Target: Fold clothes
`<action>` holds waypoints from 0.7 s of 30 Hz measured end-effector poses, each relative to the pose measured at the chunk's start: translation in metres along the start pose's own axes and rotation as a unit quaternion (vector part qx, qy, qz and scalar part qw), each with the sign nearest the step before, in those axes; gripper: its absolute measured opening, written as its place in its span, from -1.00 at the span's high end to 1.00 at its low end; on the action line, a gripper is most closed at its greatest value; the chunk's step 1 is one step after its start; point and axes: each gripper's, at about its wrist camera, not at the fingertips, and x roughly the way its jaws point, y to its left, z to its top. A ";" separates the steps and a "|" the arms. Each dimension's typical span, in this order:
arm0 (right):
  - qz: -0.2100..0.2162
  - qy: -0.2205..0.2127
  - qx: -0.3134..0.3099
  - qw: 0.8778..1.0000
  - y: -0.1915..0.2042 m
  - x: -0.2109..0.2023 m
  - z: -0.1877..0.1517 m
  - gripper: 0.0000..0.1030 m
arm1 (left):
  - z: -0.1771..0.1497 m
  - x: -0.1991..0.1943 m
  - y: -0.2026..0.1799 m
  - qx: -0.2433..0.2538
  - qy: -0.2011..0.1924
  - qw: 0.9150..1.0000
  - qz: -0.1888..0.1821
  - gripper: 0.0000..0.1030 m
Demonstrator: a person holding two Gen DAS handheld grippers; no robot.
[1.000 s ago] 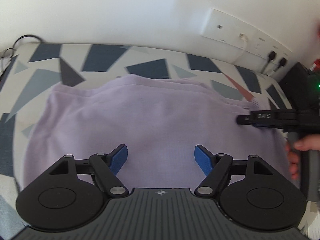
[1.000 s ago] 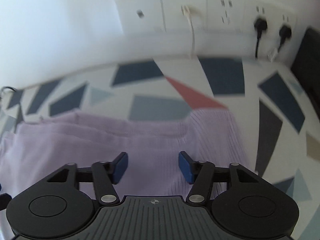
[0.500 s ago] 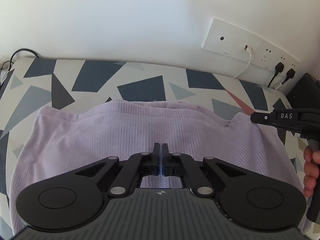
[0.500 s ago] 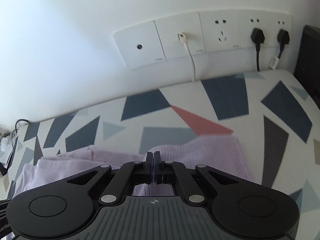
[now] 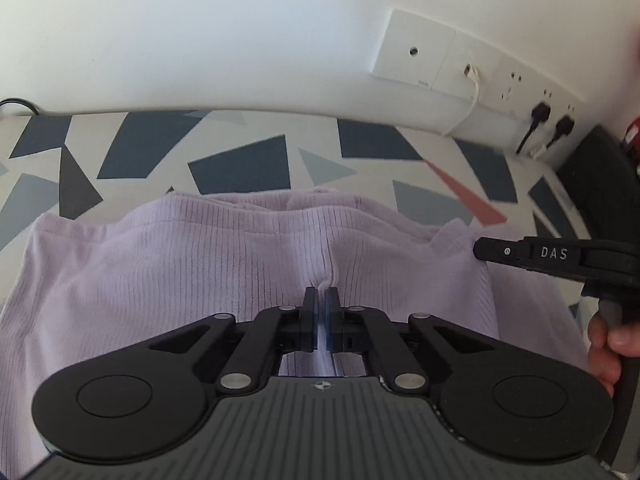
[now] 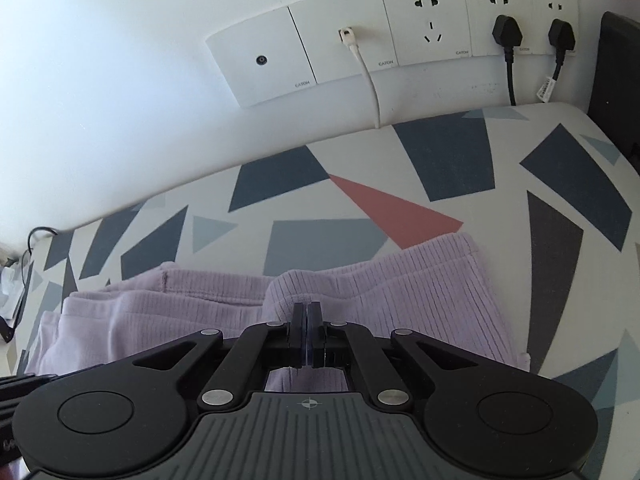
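Both the left tongs point(image 5: 321, 300) and right tongs point(image 6: 306, 314) pinch the lilac ribbed knit garment point(image 5: 200, 264) tight, apparently to lift its near edge for folding.

Soft, even daylight fills both views, brightest on the plain white wall point(image 5: 240, 40), which shades bluish at the left. Shadows stay faint. Fisheye distortion bows the wall's base and darkens the corners. The patterned grey-and-white tabletop point(image 5: 240, 168) looks slightly blurred in the left view.
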 end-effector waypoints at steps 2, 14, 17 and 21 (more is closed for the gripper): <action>0.014 -0.020 0.008 1.000 0.000 -0.009 0.003 1.00 | 0.006 -0.015 0.000 -0.006 -0.030 1.000 0.003 0.95; -0.019 0.004 -0.002 1.000 0.002 0.030 0.011 1.00 | 0.007 0.030 -0.001 0.007 -0.002 1.000 0.028 0.72; -0.023 0.006 0.003 1.000 -0.007 0.030 0.002 0.87 | 0.002 0.039 0.004 0.004 0.010 1.000 0.020 0.64; -0.012 -0.023 0.006 1.000 -0.017 -0.006 -0.005 0.34 | 0.009 0.016 0.018 -0.017 0.001 1.000 -0.015 0.29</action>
